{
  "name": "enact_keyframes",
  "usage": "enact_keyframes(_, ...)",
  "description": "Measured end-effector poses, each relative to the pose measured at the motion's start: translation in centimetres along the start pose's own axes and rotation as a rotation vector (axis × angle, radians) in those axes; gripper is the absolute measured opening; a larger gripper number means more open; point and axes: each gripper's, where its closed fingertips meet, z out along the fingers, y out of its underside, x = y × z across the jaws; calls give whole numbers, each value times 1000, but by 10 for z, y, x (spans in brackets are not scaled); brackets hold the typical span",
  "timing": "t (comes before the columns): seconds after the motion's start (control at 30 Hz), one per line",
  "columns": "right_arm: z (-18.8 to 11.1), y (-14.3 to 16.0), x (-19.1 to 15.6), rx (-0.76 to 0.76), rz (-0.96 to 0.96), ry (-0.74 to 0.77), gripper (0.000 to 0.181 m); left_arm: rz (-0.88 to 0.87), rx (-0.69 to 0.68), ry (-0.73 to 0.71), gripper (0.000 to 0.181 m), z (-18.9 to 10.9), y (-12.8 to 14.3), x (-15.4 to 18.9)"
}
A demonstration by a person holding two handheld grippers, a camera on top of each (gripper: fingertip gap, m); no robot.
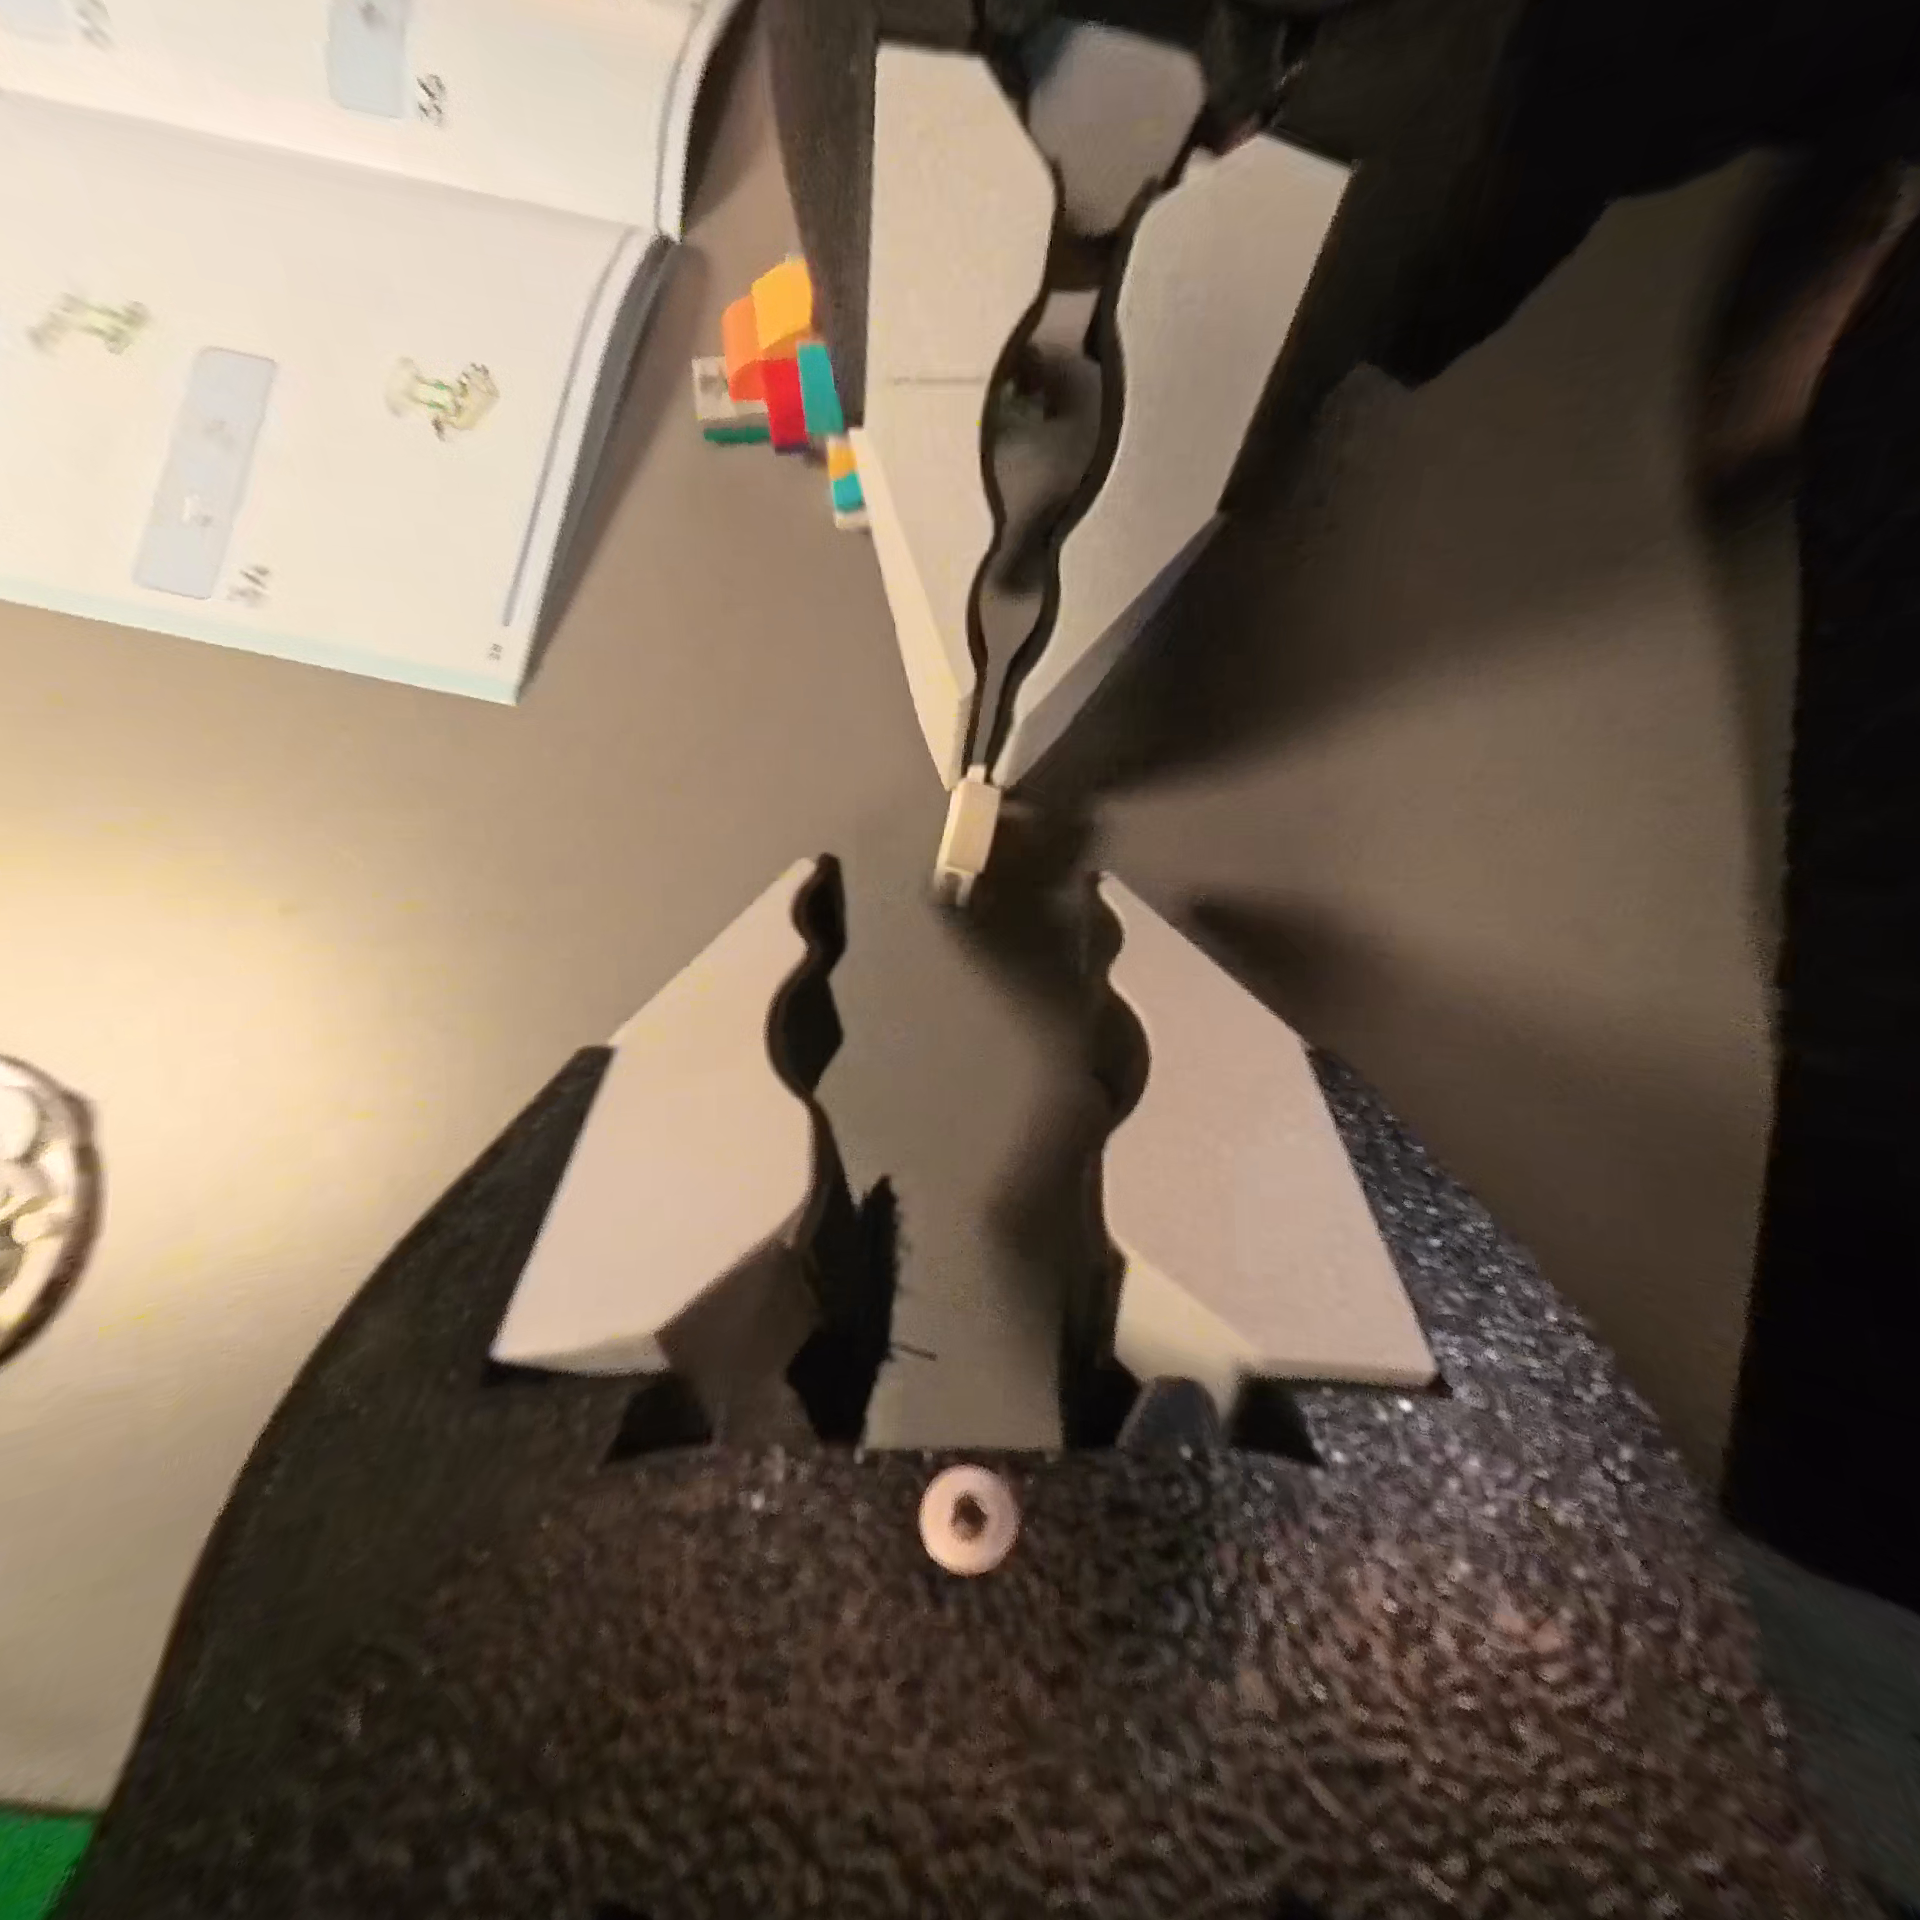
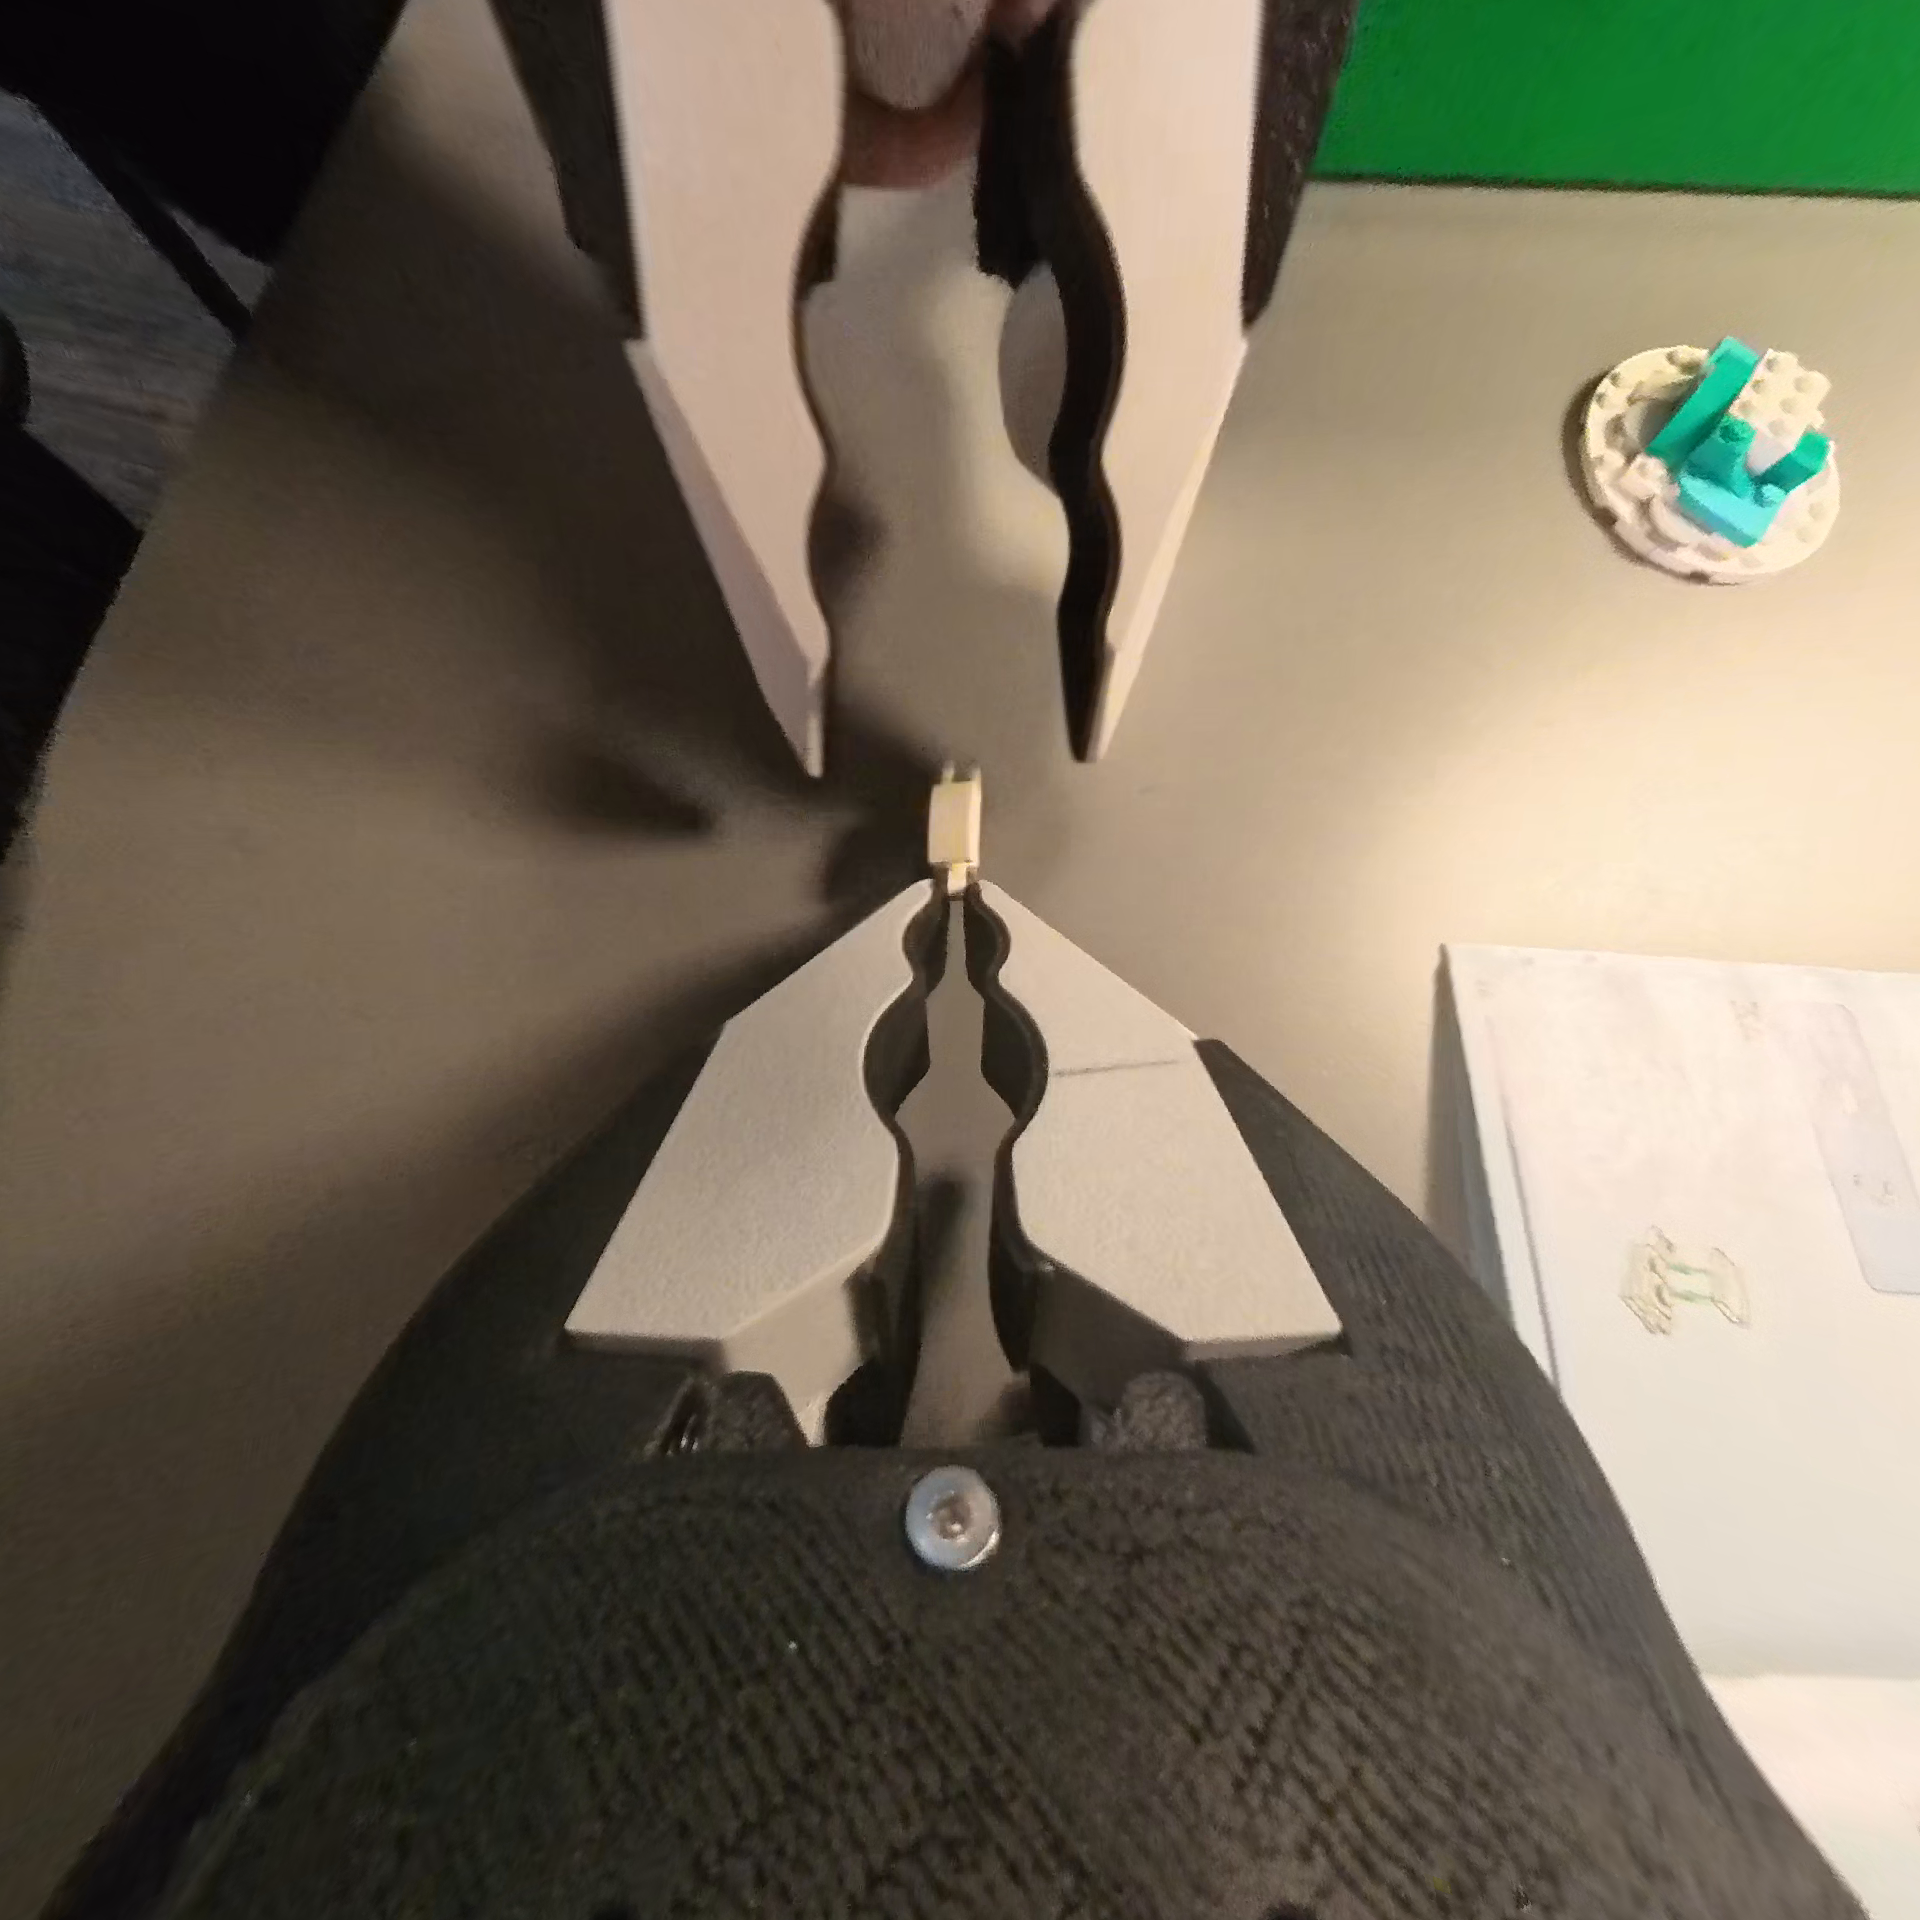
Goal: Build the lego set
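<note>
My right gripper (image 2: 953,896) is shut on a small cream lego piece (image 2: 954,824) and holds it by one end above the table. The same piece (image 1: 964,833) shows in the left wrist view, hanging from the right gripper's tips (image 1: 987,774). My left gripper (image 1: 961,873) is open and faces it tip to tip, with the piece just in front of its gap; it also shows in the right wrist view (image 2: 951,764). A round white lego base with teal and white bricks (image 2: 1712,473) stands on the table at the right.
An open instruction booklet (image 1: 291,353) lies on the beige table (image 1: 312,831); it also shows in the right wrist view (image 2: 1704,1299). A cluster of orange, red and teal bricks (image 1: 779,358) sits by the booklet. A green surface (image 2: 1621,94) is beyond the table edge.
</note>
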Motion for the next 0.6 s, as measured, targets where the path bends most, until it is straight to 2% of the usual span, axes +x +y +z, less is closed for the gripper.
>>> enact_keyframes(0.1, -6, -4, 6, 10, 31, 9, 0, 155, 97, -163, 53, -4, -10, -6)
enact_keyframes(0.27, -15, -11, 17, 29, 97, 23, 0, 666, 124, -647, 48, -19, -24, -21)
enact_keyframes(0.37, -20, -15, 22, 31, 130, 24, 0, 820, 103, -754, 50, -17, -25, -21)
enact_keyframes(0.6, -22, -21, 22, 17, 154, 0, 0, 1101, 34, -940, 41, -17, -33, -27)
